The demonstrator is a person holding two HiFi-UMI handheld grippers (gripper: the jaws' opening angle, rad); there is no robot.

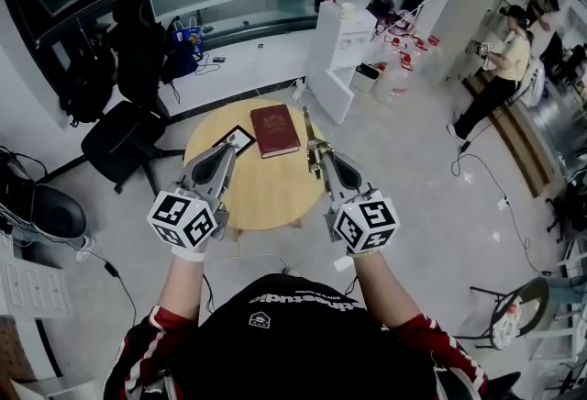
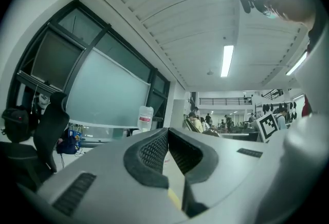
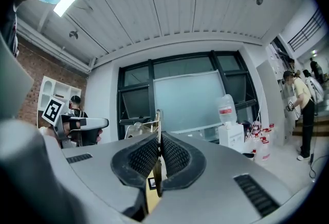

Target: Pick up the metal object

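The metal object [image 1: 309,127] is a thin flat strip, and my right gripper [image 1: 318,153] is shut on its near end. It is held off the round wooden table [image 1: 266,201] and points away from me. In the right gripper view the strip [image 3: 158,117] stands edge-on between the pads [image 3: 146,153] and sticks out past the gripper [image 3: 158,138]. My left gripper [image 1: 227,153] hovers over the table's left side with its tips together and nothing in them. In the left gripper view its jaws [image 2: 167,133] meet at the tips.
A red book [image 1: 275,130] and a small black-framed flat thing [image 1: 237,141] lie on the table's far part. A black chair [image 1: 124,141] stands to the left, a white water dispenser [image 1: 348,17] behind the table. A person [image 1: 500,77] stands far right. Cables cross the floor.
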